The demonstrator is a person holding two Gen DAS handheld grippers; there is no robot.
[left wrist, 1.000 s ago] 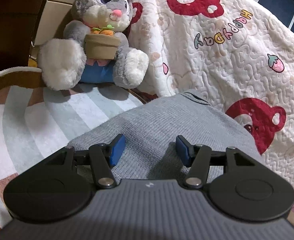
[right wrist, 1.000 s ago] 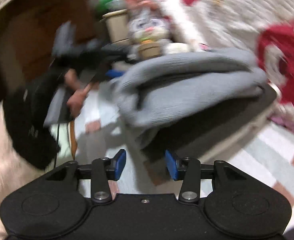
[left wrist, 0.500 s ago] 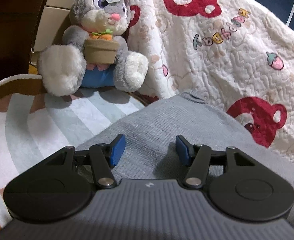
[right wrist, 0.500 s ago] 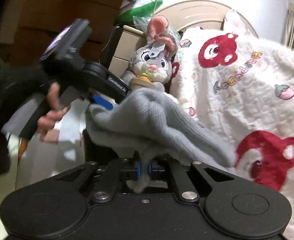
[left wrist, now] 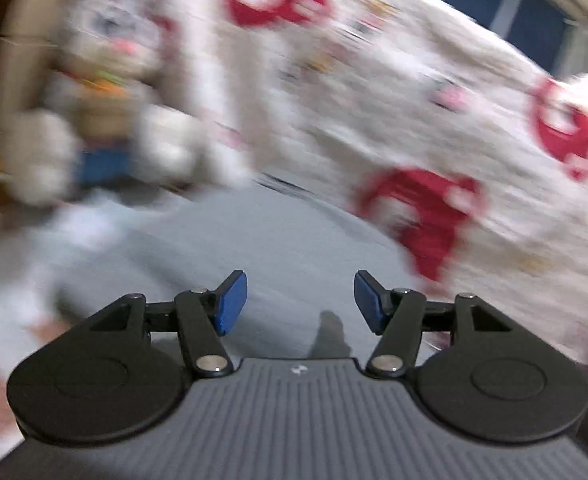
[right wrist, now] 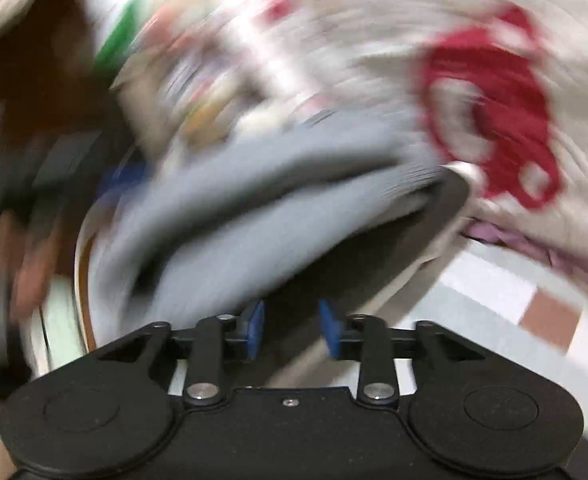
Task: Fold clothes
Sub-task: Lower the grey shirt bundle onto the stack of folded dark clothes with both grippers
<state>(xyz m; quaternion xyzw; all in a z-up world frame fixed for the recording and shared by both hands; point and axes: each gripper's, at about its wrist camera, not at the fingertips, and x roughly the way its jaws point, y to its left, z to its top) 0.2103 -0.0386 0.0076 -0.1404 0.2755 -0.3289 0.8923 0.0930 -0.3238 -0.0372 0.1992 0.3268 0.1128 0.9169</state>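
Left tongs [left wrist: 300, 304] gape over the grey sweater [left wrist: 278, 248]; right tongs [right wrist: 292, 330] parted, empty, beside its edge.

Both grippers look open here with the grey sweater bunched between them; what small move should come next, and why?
Probably bring the right gripper forward to pinch the near edge of the grey sweater. Its jaws stand apart with nothing between them, and the sweater lies in a loose double layer just ahead. The left gripper is also open above the knit. Both views are motion-blurred, so this is tentative.

Both low, facing shared quilt [left wrist: 434, 128]
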